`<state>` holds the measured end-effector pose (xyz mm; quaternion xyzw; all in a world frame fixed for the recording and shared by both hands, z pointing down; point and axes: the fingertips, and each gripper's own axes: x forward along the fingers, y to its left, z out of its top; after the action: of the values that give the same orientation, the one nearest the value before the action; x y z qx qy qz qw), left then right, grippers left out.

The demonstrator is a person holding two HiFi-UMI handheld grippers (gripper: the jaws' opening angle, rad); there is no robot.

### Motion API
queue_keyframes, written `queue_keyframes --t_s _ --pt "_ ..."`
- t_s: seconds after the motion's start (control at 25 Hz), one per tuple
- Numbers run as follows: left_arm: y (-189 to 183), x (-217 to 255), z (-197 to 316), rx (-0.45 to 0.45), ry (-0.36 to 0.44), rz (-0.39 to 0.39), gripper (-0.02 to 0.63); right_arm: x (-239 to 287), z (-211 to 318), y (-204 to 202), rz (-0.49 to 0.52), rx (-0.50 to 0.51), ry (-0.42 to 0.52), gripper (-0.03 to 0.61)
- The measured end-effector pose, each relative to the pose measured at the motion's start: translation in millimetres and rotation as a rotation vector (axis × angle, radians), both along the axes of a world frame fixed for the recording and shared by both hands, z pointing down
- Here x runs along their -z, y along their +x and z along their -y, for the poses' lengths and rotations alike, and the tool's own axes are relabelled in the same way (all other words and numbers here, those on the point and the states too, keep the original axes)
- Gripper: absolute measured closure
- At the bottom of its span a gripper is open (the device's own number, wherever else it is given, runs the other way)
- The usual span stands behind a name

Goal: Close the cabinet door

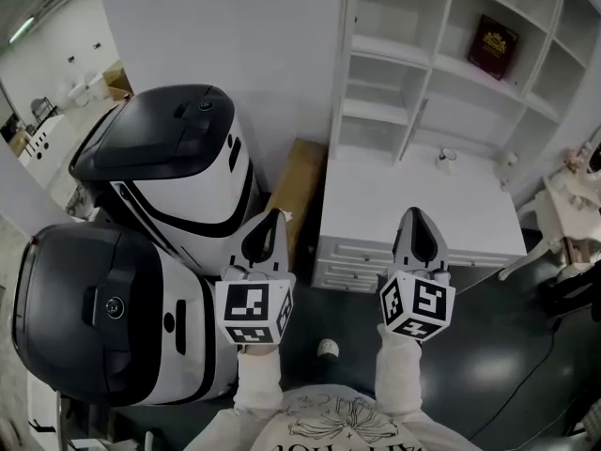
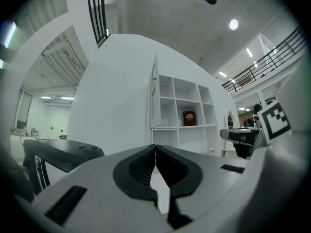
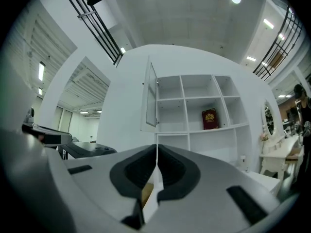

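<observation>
A tall white shelf cabinet (image 1: 441, 64) stands ahead of me above a white counter with drawers (image 1: 413, 209). Its narrow door (image 1: 346, 54) at the left side stands open and is seen edge-on, as also in the left gripper view (image 2: 154, 98) and the right gripper view (image 3: 151, 101). A dark red book (image 1: 493, 45) leans in an upper compartment. My left gripper (image 1: 274, 216) and right gripper (image 1: 414, 214) are held side by side in front of the counter, well short of the door. Both are shut with nothing in them (image 2: 155, 147) (image 3: 156, 147).
Two big black-and-white machines (image 1: 178, 158) (image 1: 103, 308) crowd the left side. A cardboard box (image 1: 299, 181) stands between them and the counter. A small cup (image 1: 447, 160) sits on the counter. A small round object (image 1: 327, 348) lies on the dark floor. White furniture (image 1: 573, 200) is at the right.
</observation>
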<state>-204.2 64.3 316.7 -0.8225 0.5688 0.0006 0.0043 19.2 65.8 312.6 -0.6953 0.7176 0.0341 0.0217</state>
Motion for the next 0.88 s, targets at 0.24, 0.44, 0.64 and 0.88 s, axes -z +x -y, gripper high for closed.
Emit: queue_keyframes --t_s 0.24,0.44,0.64,0.88 --pt "8 7 48 0.066 0.014 0.019 0.609 7 61 11 -0.038 0.055 0.0 0.574" --pt "14 6 76 0.111 0.017 0.024 0.609 7 101 15 -0.038 0.106 0.003 0.574" --pt "18 1 93 0.139 0.007 0.025 0.609 8 125 7 -0.048 0.173 0.006 0.574" --pt "20 -5 104 0.154 -0.013 0.038 0.609 12 141 -8 -0.044 0.23 0.013 0.574"
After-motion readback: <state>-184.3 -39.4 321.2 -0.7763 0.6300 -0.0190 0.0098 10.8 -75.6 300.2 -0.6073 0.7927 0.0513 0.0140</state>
